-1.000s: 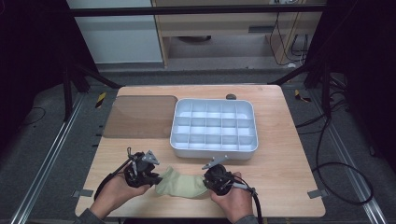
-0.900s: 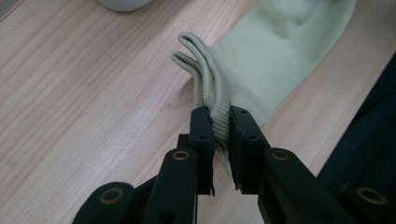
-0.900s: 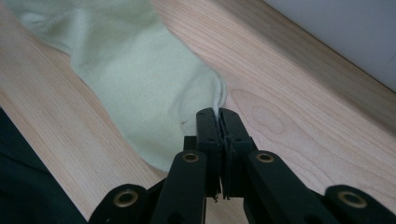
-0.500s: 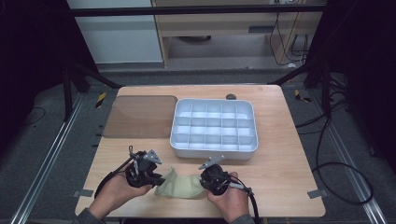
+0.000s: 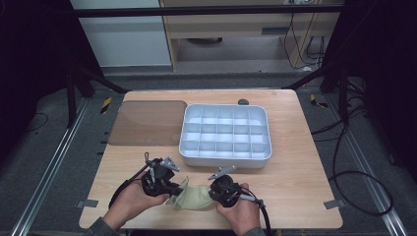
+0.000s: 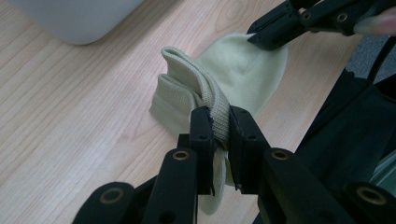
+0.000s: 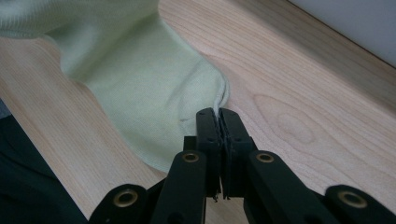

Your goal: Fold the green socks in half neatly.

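Observation:
A pale green sock [image 5: 194, 197] lies near the table's front edge between both hands. My left gripper [image 6: 219, 122] is shut on the sock's [image 6: 243, 74] ribbed cuff, which is folded and lifted off the wood. My right gripper [image 7: 218, 114] is shut on the thin edge of the sock's [image 7: 140, 88] other end, close to the tabletop. In the high view the left gripper [image 5: 169, 189] is at the sock's left and the right gripper [image 5: 212, 193] at its right. The right gripper's jaws also appear at the top right of the left gripper view.
A white compartment tray [image 5: 225, 158] stands just behind the hands at mid table. A brown translucent lid [image 5: 145, 122] lies flat to its left. A small dark object [image 5: 243, 102] rests at the far table edge. Bare wood [image 5: 305, 187] extends to the right.
The left gripper has moved slightly right and up with the cuff, bunching the sock shorter. The right gripper has stayed almost in place.

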`<action>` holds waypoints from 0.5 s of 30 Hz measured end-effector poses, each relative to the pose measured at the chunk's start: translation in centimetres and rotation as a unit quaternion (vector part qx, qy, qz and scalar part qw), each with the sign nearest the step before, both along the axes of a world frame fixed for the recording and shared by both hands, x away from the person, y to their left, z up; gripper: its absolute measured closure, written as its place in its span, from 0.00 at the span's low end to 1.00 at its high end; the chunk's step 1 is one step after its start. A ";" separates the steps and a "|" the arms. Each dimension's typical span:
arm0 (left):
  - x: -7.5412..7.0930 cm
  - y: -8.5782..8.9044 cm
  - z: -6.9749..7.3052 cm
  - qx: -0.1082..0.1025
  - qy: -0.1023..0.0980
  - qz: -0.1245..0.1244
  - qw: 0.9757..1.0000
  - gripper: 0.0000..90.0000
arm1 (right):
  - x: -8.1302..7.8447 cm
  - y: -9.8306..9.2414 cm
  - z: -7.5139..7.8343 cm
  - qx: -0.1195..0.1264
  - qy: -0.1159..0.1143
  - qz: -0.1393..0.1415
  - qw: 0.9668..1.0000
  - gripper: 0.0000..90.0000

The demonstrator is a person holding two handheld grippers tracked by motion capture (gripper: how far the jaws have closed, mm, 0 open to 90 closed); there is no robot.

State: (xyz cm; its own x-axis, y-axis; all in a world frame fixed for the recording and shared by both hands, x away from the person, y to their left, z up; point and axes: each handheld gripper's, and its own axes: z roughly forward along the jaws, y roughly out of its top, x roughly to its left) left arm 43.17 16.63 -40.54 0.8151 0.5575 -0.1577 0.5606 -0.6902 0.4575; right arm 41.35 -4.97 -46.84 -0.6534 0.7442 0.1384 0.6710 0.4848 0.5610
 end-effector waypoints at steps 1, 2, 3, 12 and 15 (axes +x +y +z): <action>0.1 -0.2 -0.1 -0.001 0.001 0.000 1.000 0.89 | 0.0 0.0 -0.1 0.001 -0.003 0.002 1.000 0.98; 0.1 -0.4 -0.1 -0.004 0.001 0.003 1.000 0.89 | 0.0 -0.1 -0.1 0.001 -0.003 0.003 1.000 0.98; 0.2 -0.6 -0.2 -0.005 0.001 0.005 1.000 0.89 | 0.0 -0.1 -0.2 0.003 -0.003 0.004 1.000 0.98; 0.3 -2.3 -0.7 -0.010 0.003 0.007 1.000 0.89 | 0.0 -0.2 -0.5 0.012 0.001 -0.001 1.000 0.98; 0.4 -2.8 -0.9 -0.010 0.004 0.006 1.000 0.89 | 0.0 -0.2 -0.6 0.012 0.003 -0.002 1.000 0.98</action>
State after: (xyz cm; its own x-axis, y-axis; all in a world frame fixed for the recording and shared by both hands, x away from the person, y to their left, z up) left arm 43.53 13.86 -41.45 0.8069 0.5644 -0.1745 0.5725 -0.6742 0.4666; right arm 41.36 -5.18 -47.47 -0.6490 0.7437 0.1603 0.6764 0.4675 0.5692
